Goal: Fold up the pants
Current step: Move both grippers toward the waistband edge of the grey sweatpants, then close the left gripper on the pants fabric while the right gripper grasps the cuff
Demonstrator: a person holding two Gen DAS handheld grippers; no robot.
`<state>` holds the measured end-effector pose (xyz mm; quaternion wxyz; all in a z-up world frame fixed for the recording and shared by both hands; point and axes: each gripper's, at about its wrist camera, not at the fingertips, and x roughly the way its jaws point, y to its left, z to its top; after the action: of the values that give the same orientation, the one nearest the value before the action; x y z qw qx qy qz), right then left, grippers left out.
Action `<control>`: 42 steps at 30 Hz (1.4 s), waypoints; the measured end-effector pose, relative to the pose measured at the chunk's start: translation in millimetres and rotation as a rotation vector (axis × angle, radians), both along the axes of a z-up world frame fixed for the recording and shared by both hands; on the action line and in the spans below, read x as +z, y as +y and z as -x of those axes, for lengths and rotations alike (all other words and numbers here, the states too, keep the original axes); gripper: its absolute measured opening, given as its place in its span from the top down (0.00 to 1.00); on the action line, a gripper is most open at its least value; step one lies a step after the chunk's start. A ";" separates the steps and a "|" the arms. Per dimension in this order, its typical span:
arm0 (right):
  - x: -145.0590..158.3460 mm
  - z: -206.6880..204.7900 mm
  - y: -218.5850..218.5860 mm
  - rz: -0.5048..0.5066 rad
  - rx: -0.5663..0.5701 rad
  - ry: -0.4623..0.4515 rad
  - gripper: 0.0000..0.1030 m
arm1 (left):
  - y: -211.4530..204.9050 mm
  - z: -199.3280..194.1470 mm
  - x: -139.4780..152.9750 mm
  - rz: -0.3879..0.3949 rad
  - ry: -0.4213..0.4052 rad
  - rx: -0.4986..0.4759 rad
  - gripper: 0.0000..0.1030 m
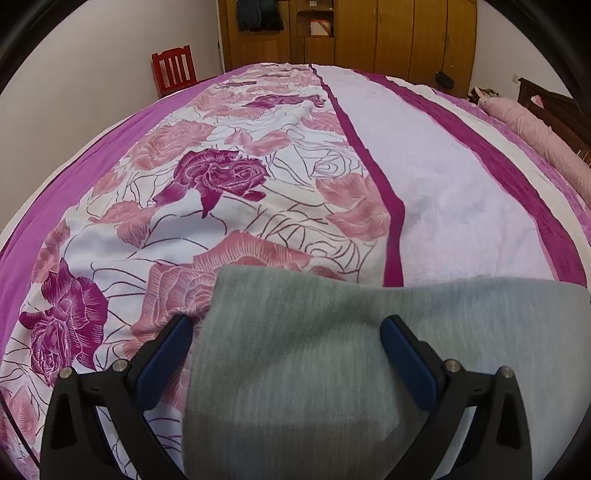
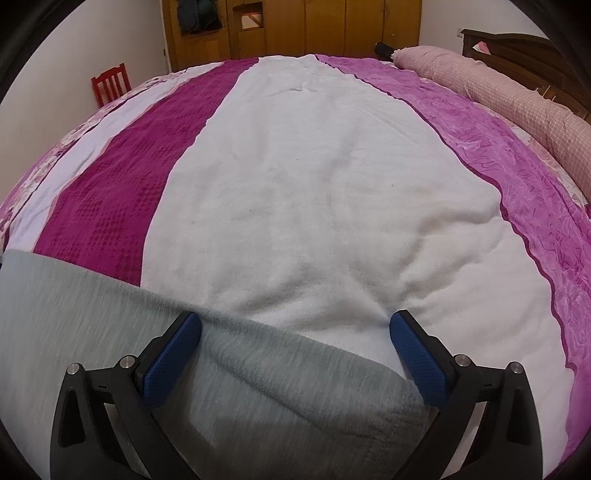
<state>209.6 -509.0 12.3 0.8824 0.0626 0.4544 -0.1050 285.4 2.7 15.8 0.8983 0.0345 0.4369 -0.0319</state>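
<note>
Grey ribbed pants [image 1: 303, 354] lie flat on the bed at the bottom of the left wrist view. My left gripper [image 1: 286, 325] stands open, its blue pads [image 1: 406, 358] straddling the cloth's left edge. In the right wrist view the same grey pants [image 2: 110, 332] spread from the lower left, their edge running diagonally down to the right. My right gripper [image 2: 295, 325] is open just over that edge, with one blue pad [image 2: 173, 358] above the grey cloth and the other over the white blanket. Neither gripper holds anything.
The bed carries a floral pink and purple cover [image 1: 207, 177] and a white blanket [image 2: 314, 184] with magenta stripes. A long pink bolster [image 2: 498, 88] lies at the headboard. A red chair [image 1: 173, 68] and wooden wardrobes [image 1: 369, 29] stand beyond the bed.
</note>
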 end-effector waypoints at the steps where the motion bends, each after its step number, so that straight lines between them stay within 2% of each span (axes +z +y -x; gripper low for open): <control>1: -0.2 -0.4 -0.7 -0.005 0.000 0.000 0.00 | -0.2 0.2 -0.1 0.001 -0.002 0.000 0.00; 7: -0.5 0.3 -1.6 -0.012 0.003 0.000 0.00 | 0.7 -1.5 -1.1 0.014 0.002 -0.001 0.00; 14: -0.3 -0.2 2.1 0.018 0.003 0.011 0.00 | -0.7 -1.8 -0.6 -0.014 -0.004 0.006 0.00; 19: 1.8 -1.3 4.4 0.030 -0.005 0.034 0.01 | -4.6 -2.8 1.1 -0.034 0.022 0.024 0.00; 22: 7.8 -1.5 5.5 0.014 -0.017 0.059 0.11 | -7.7 -2.3 2.6 -0.046 0.046 0.047 0.00; 24: 14.5 2.4 10.1 0.020 0.002 0.067 0.31 | -7.9 -2.0 4.5 -0.043 0.068 0.071 0.00; 26: 18.6 6.2 14.5 0.033 0.026 0.074 0.43 | -7.6 0.2 6.9 -0.037 0.078 0.082 0.02; 29: 23.0 11.0 17.6 0.043 0.053 0.080 0.59 | -8.6 6.9 11.7 -0.024 0.074 0.064 0.11; 32: 26.1 14.4 18.6 0.026 0.059 0.081 0.73 | -11.2 12.3 16.7 -0.014 0.077 0.050 0.29; 34: 29.4 16.9 19.8 0.005 0.067 0.084 0.81 | -13.4 17.2 22.3 -0.025 0.078 0.044 0.53; 35: 31.7 19.0 20.9 -0.004 0.072 0.083 0.85 | -13.8 18.7 24.7 -0.031 0.077 0.041 0.60; 37: 35.7 23.5 22.5 -0.015 0.081 0.075 0.90 | -11.6 22.6 30.5 0.000 0.083 0.021 0.83; 42: 50.9 42.5 26.2 -0.062 0.102 0.034 0.92 | -3.6 37.3 45.8 0.064 0.066 0.012 0.94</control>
<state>167.1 -482.8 63.1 0.8762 0.0650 0.4752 -0.0467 248.1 -0.9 61.7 0.8842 0.0021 0.4653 -0.0417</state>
